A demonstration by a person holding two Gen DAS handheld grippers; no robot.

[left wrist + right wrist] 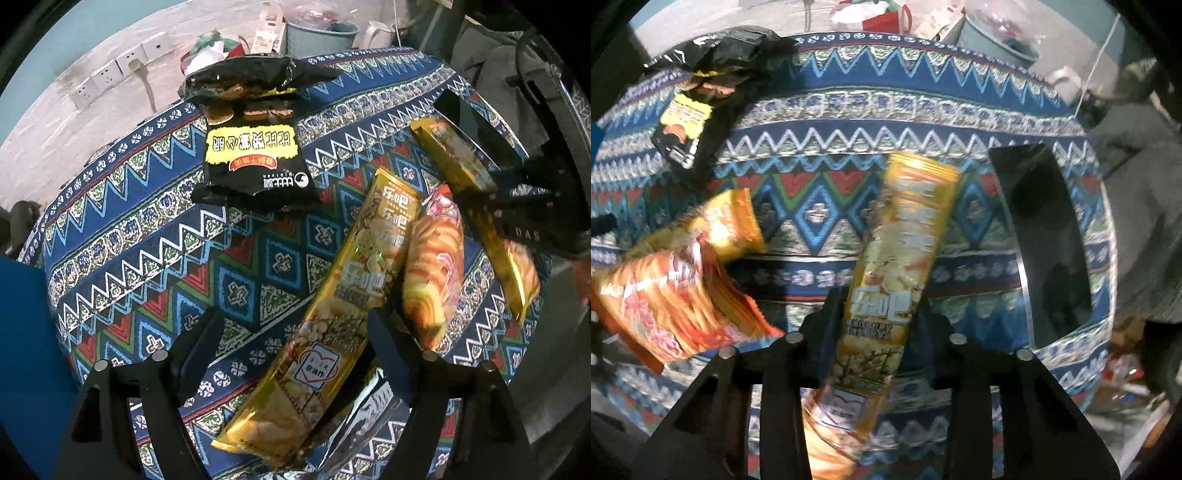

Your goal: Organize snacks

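Note:
My right gripper (877,314) is shut on a long gold snack pack (897,251) and holds it above the patterned tablecloth (849,110); the same pack shows at the right of the left wrist view (476,206), with the right gripper (517,192) on it. My left gripper (295,343) is open, its fingers on either side of another gold snack pack (343,302) lying on the cloth. An orange bread pack (432,266) lies beside it and shows in the right wrist view (672,291). A black snack bag (255,140) lies at the far side; it also shows in the right wrist view (690,110).
A dark flat rectangular item (1041,236) lies on the cloth at the right. A silver foil pack (354,421) lies under the near gold pack. Wall sockets (110,74), a grey bucket (317,33) and bags stand beyond the table's far edge.

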